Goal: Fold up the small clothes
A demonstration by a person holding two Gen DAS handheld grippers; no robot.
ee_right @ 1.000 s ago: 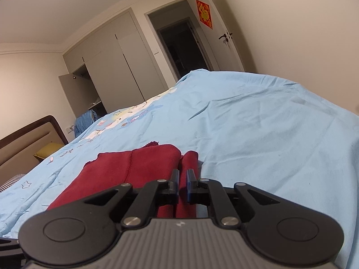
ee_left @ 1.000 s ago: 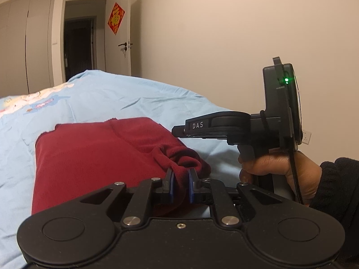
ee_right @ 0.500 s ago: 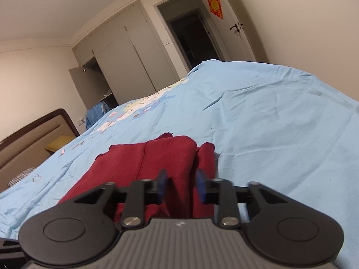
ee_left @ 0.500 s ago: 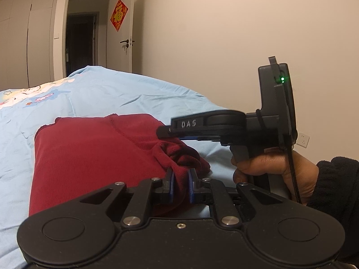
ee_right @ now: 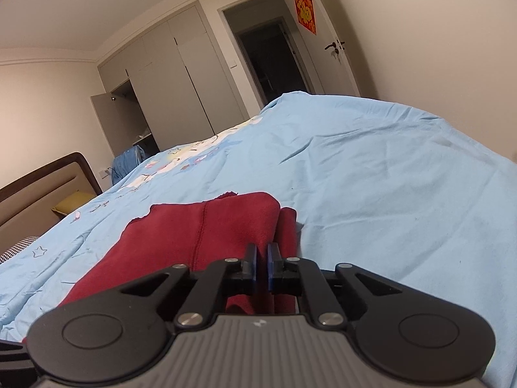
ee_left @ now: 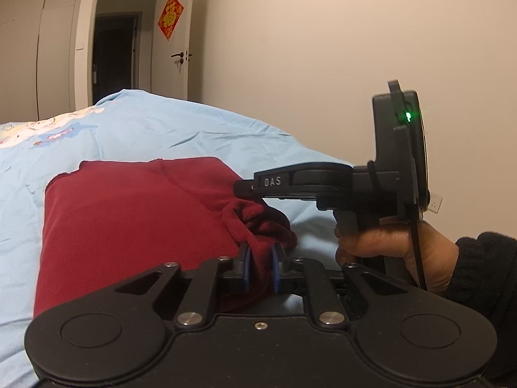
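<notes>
A dark red garment point(ee_left: 129, 220) lies folded in a rough rectangle on the light blue bedsheet point(ee_left: 168, 129). My left gripper point(ee_left: 261, 268) is shut on a bunched corner of it at the near right edge. A hand point(ee_left: 387, 245) holds my right gripper point(ee_left: 245, 189) just above that bunch, pointing left. In the right wrist view the right gripper point(ee_right: 261, 265) has its pads nearly together over the red garment point(ee_right: 194, 236), and I see no cloth pinched between them.
The blue bedsheet point(ee_right: 404, 177) stretches far and right of the garment. A brown headboard point(ee_right: 48, 177) stands at the left, grey wardrobes point(ee_right: 168, 74) and an open dark doorway point(ee_right: 271, 61) at the back. A bare wall point(ee_left: 323, 64) runs along the bed's right side.
The right gripper was shut a second ago, opened half a second ago, and is shut again now. The left gripper kept its hold on the garment corner.
</notes>
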